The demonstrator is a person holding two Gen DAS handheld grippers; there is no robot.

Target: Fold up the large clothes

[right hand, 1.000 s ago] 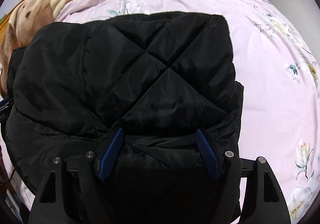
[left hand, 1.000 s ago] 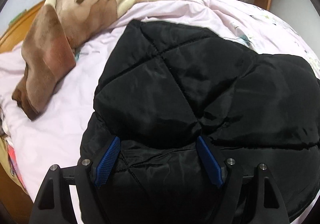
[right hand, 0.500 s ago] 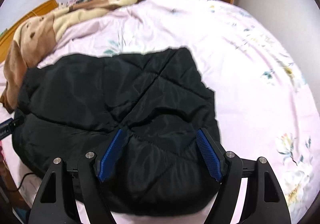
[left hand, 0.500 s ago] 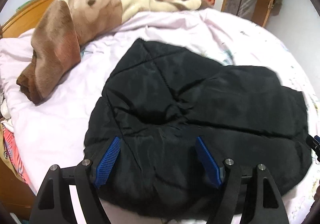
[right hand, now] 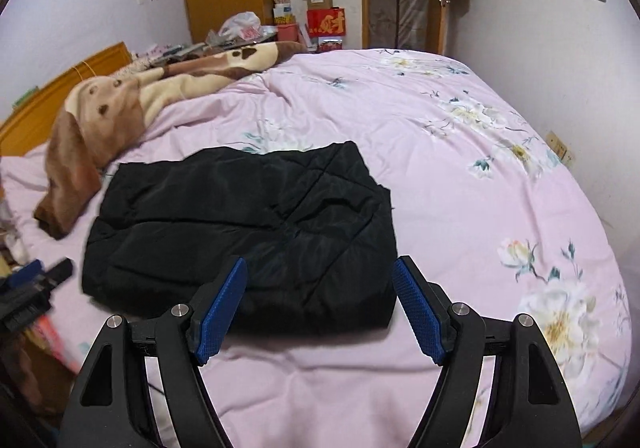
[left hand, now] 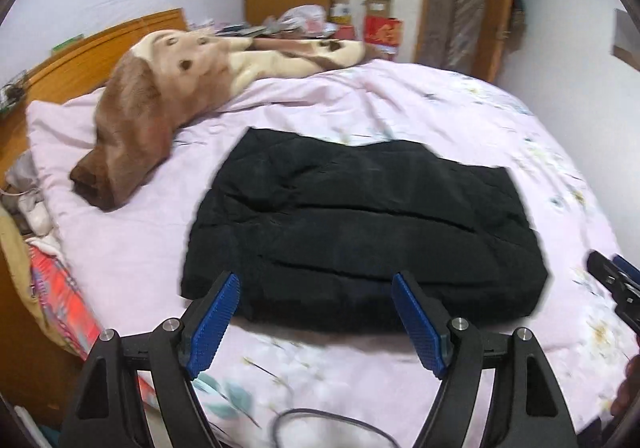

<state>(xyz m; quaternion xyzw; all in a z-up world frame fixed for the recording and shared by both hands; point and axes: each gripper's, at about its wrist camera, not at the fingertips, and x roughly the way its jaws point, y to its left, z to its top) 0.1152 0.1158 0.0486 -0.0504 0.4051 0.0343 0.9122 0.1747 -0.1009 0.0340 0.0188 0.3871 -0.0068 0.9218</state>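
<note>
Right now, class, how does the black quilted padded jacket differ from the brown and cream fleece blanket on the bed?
The black quilted padded jacket is folded into a flat, roughly rectangular bundle; the brown and cream fleece blanket lies bunched and strung out. The jacket is plain and slightly shiny; the blanket is spotted and fuzzy. The jacket lies near the grippers; the blanket lies by the headboard. Both rest on the pink floral bedspread.

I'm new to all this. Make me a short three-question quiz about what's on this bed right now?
1. True or false: the black padded jacket lies folded into a compact block on the pink floral quilt.
2. What lies bunched near the headboard?
3. Is the left gripper or the right gripper clamping the jacket? A: left. B: right. C: neither.

Key: 1 true. 2 the brown and cream blanket. 3 C, both stand open, clear of it.
</note>
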